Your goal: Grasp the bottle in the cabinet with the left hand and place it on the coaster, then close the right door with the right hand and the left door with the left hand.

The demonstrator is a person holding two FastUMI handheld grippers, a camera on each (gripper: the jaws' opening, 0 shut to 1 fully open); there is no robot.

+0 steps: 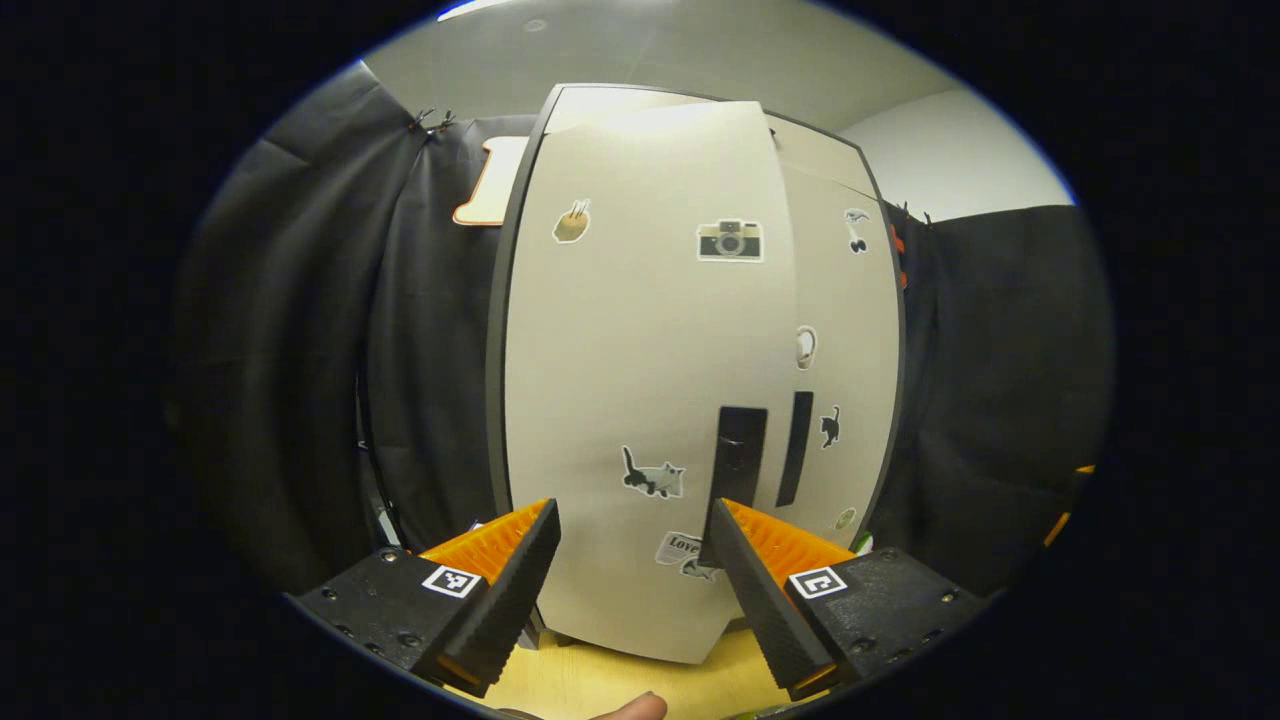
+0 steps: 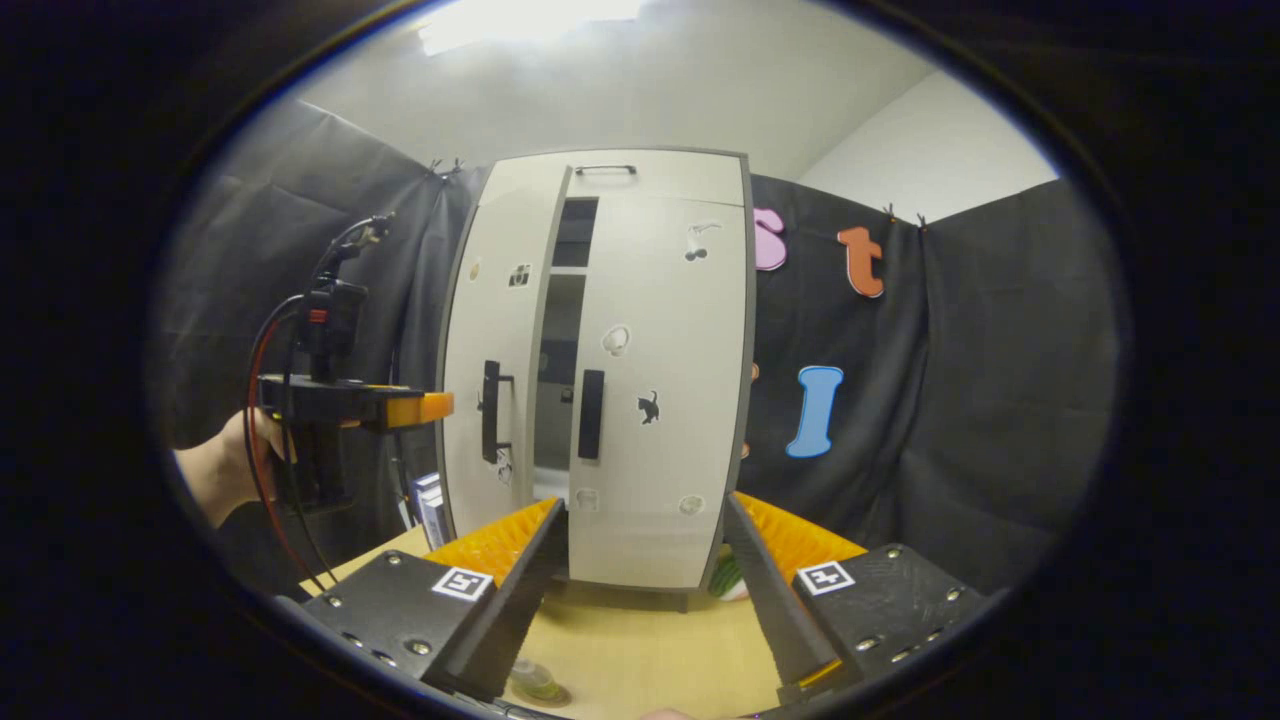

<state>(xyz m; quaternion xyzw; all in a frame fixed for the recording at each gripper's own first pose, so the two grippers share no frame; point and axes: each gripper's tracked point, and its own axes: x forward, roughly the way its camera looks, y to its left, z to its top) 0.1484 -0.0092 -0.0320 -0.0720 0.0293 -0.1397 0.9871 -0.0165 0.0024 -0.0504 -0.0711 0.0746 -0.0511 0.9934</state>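
Progress: late stage, by my reading. Right white cabinet door with black bar handle looks shut or nearly so against the tall white sticker-covered cabinet. Left white door with black handle stands ajar, a dark gap between the two doors, so closing it is what remains.

Bottle: small clear bottle with greenish contents stands on the table in front of the cabinet, low in the right gripper view, half hidden by that gripper's left finger. Coaster under it cannot be made out, so placement judged probably done, not confirmed.

Left gripper: orange-and-black fingers spread wide, nothing between them, close in front of the left door's face, handle just above its right finger. From the right gripper view it sits level beside the door's outer face, held by a hand; contact cannot be told.

Right gripper: fingers wide apart, empty, set back from the cabinet.

Surface: light wooden tabletop; a green item at the cabinet foot, unidentified.

Room: black cloth booth walls, pale ceiling with a bright light
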